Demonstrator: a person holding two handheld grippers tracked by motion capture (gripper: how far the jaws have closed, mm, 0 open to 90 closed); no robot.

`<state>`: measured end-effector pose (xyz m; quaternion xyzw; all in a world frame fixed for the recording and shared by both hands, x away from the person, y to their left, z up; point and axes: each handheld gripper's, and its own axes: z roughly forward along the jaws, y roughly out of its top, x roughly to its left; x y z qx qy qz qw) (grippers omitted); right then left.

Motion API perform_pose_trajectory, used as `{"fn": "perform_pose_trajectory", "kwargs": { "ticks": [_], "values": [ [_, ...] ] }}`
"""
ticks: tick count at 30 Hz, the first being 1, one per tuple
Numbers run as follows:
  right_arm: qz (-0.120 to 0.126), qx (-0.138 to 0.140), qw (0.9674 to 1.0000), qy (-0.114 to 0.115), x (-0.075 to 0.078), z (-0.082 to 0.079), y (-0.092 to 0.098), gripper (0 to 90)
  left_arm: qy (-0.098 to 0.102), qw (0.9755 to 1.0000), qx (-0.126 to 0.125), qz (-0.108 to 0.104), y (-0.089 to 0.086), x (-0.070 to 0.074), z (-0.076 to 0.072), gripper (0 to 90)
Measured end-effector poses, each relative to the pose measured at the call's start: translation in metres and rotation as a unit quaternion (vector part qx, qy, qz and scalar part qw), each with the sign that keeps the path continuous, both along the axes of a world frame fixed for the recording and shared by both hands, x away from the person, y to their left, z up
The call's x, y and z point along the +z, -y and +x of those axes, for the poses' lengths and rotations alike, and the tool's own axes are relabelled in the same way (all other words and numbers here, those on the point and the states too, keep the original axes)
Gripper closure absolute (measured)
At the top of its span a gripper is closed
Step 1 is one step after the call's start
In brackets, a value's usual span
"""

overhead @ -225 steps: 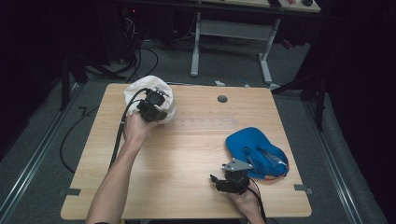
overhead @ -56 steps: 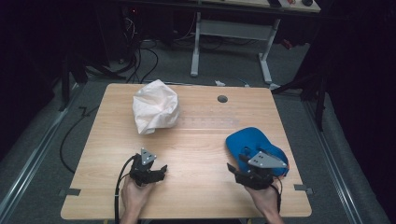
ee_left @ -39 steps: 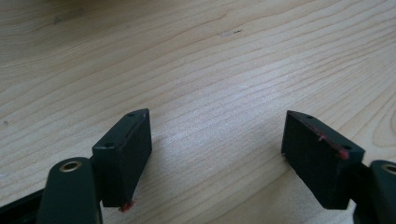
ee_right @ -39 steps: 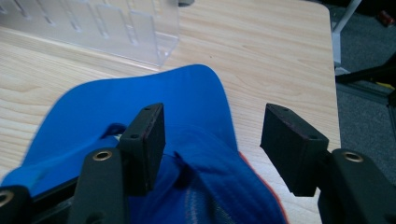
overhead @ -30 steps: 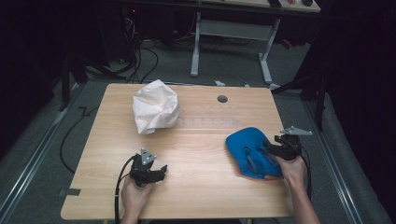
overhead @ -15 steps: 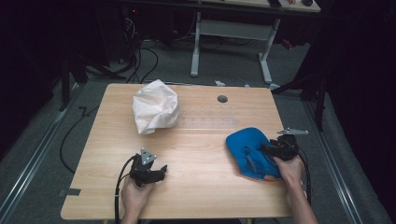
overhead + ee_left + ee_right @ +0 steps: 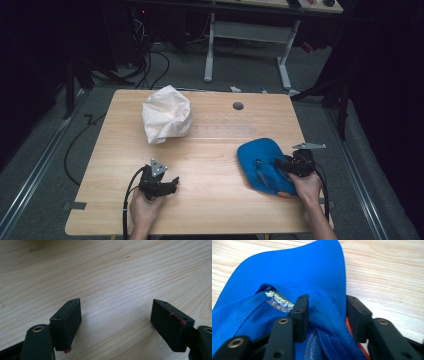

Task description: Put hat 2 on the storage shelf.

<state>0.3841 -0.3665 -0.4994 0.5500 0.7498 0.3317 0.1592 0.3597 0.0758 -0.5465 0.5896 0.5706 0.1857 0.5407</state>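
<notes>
Near left, the left hand-held gripper (image 7: 172, 181) sits low over bare tabletop (image 7: 215, 150), jaws spread. Near right, the right hand-held gripper (image 7: 325, 315) has just been closing, cap (image 7: 262, 162) rim between its jaws. Far left: white bag (image 7: 166, 120), contents hidden.

The cap (image 7: 264, 165) near the desk's right edge is bright blue, with a yellow-lettered label (image 7: 279, 299) inside and orange showing beneath its mesh. The crumpled bag (image 7: 166, 120) toward the far left corner is white. The desk (image 7: 215, 150) is pale wood with fine grain. Both grippers' jaws are black.
</notes>
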Motion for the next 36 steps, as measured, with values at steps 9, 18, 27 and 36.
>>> {"fn": "perform_pose_trajectory", "kwargs": {
  "ticks": [9, 18, 27, 36],
  "values": [
    [0.006, 0.033, 0.9993, -0.016, -0.004, -0.002, -0.011, 76.5, 0.000, 1.0000, 0.000, 0.000, 0.000, 0.000, 0.000, 25.1],
    [0.048, 0.061, 0.9967, -0.022, -0.002, -0.008, -0.015, 84.4, 0.000, 1.0000, 0.001, 0.000, 0.000, 0.000, 0.000, 25.1],
    [0.099, 0.075, 0.9920, -0.021, 0.006, -0.013, -0.024, 85.8, 0.001, 1.0000, 0.004, 0.000, 0.000, 0.000, 0.000, 25.7],
    [0.120, 0.086, 0.9890, -0.008, 0.024, -0.014, -0.037, 86.0, 0.000, 1.0000, 0.003, 0.001, 0.001, 0.000, 0.000, 24.8]
  ]
}}
